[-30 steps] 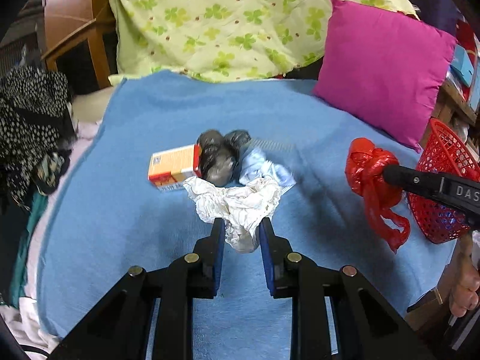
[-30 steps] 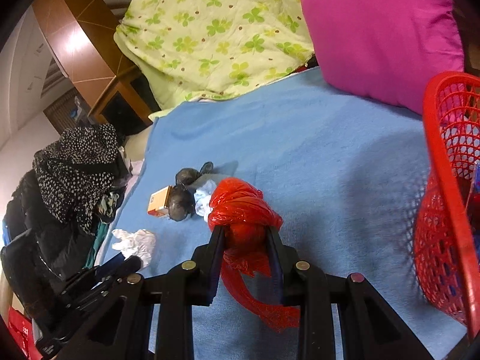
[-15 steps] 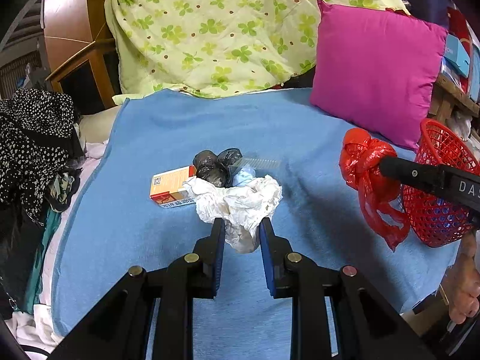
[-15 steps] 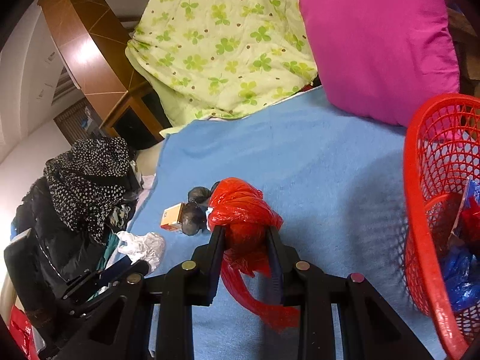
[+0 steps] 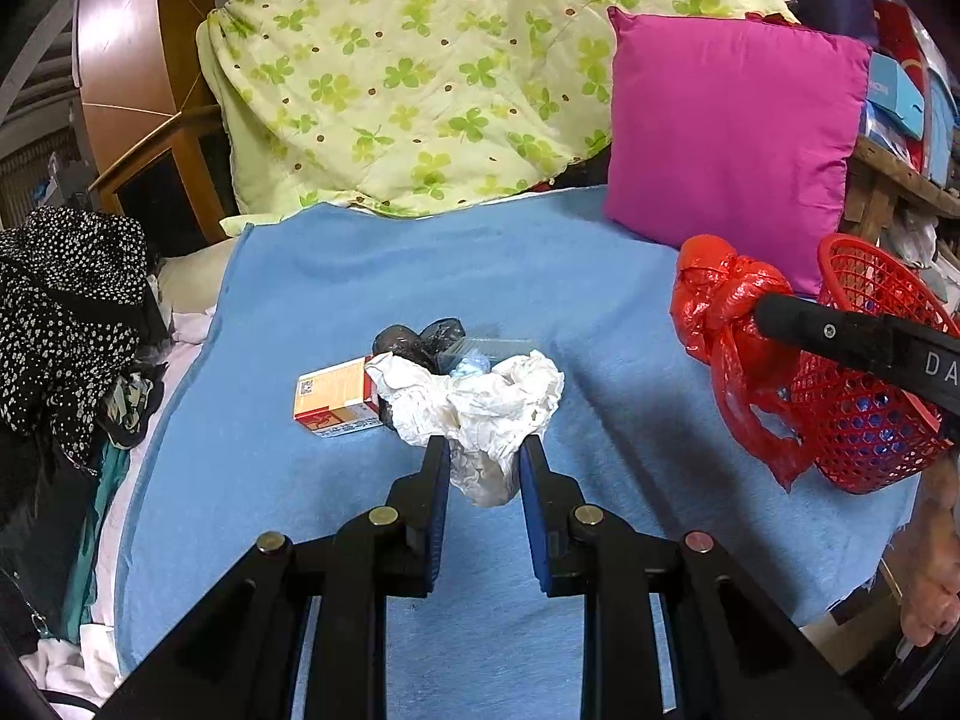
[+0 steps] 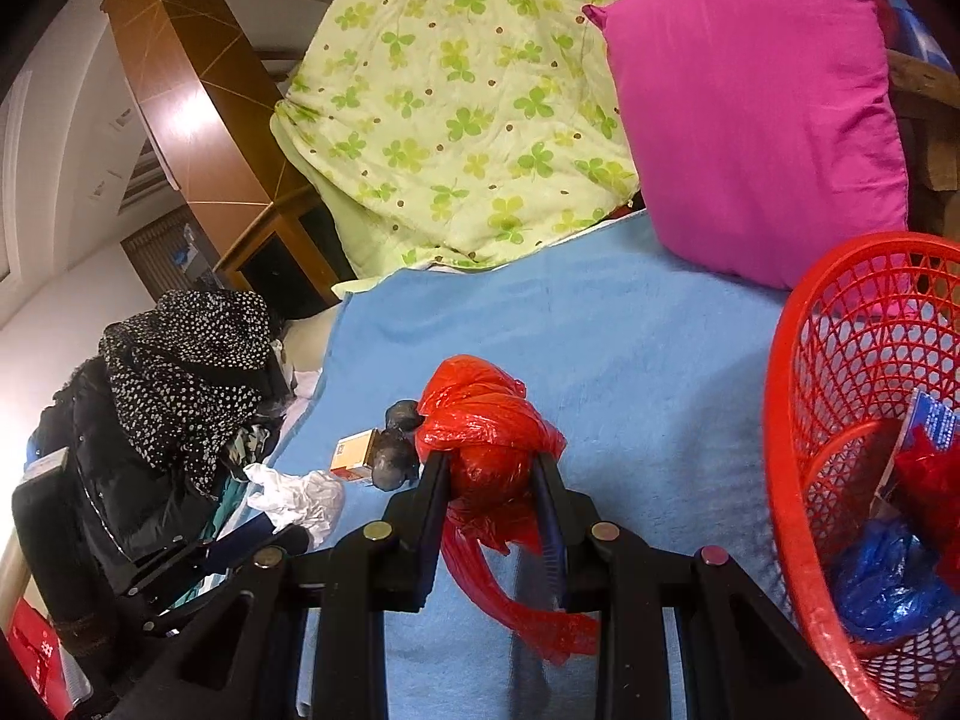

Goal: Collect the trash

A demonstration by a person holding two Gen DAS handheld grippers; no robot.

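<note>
Left gripper (image 5: 483, 459) clamped narrow on a wad of white paper (image 5: 480, 405), held above the blue blanket (image 5: 312, 276) just in front of the leftover pile. Right gripper (image 6: 489, 471) pinched on a knotted red plastic bag (image 6: 486, 420), tail dangling below the jaws, close beside the red basket (image 6: 792, 396) at the blanket's right edge. Both loads probably very light and soft: paper crushable and unlikely to slip, plastic film slick and springy, so best gripped at the dense knot rather than the loose tail, which could snag on the basket mesh. Left on the blanket: a small orange-and-white box (image 5: 336, 399), stiff enough to pinch across its narrow sides, plus dark crumpled bags (image 5: 414, 339) and a pale blue scrap (image 5: 471, 366), all soft. Already in the basket: blue and red wrappers. Readable writing scarce: "DA" in white on the right gripper's black arm, seen from the left wrist; print on the box too small to read.
</note>
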